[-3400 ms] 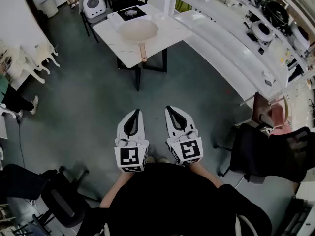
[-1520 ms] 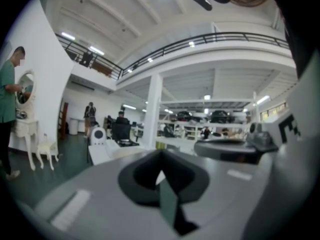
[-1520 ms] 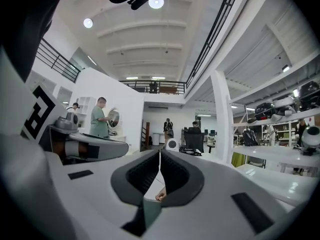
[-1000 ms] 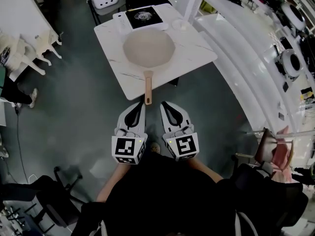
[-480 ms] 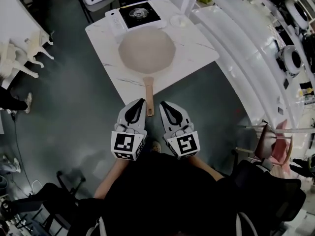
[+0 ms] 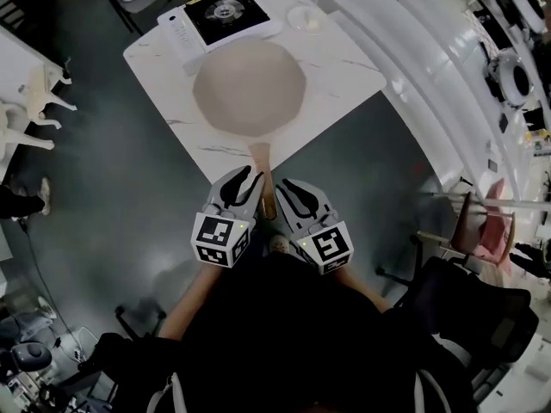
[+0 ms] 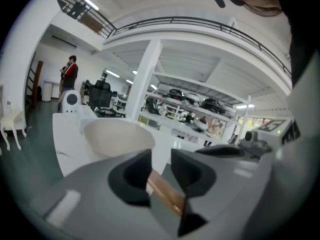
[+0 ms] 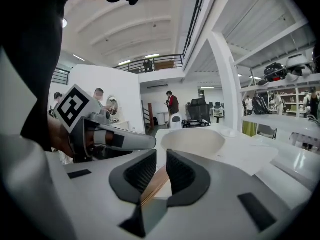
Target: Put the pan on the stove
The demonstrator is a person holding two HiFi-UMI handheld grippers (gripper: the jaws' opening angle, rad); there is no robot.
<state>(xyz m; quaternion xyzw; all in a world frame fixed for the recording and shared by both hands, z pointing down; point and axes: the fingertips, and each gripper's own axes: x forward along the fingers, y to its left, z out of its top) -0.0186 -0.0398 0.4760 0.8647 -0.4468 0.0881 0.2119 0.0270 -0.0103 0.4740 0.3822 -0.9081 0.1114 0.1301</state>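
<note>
Standing at the near corner of a white table [image 6: 344,63], the person holds both grippers low, one on each side of the pan's handle.

Pan [image 6: 250,89]: beige and round, it sits on the middle of the table, not on the stove. Its wooden handle [image 6: 262,163] reaches past the near table edge toward the person.

Stove [image 6: 225,11]: a black-topped single burner in a white case, it lies at the far edge of the table, just beyond the pan's far rim. Whether the two touch cannot be told. A small white dish [image 6: 303,17] stands to the right of the stove.

Left gripper [image 6: 248,177]: it lies just left of the handle, with its tip at the handle's left side. Its jaws have just been opening and now stand spread. In the left gripper view the handle shows low in the gap between them, and the pads do not press on it.

Right gripper [image 6: 281,185]: it lies just right of the handle. Its jaws are pressed together and pinch nothing. In the right gripper view a strip of the handle shows through the narrow slit left between them, and the pan's bowl sits beyond on the table.
</note>
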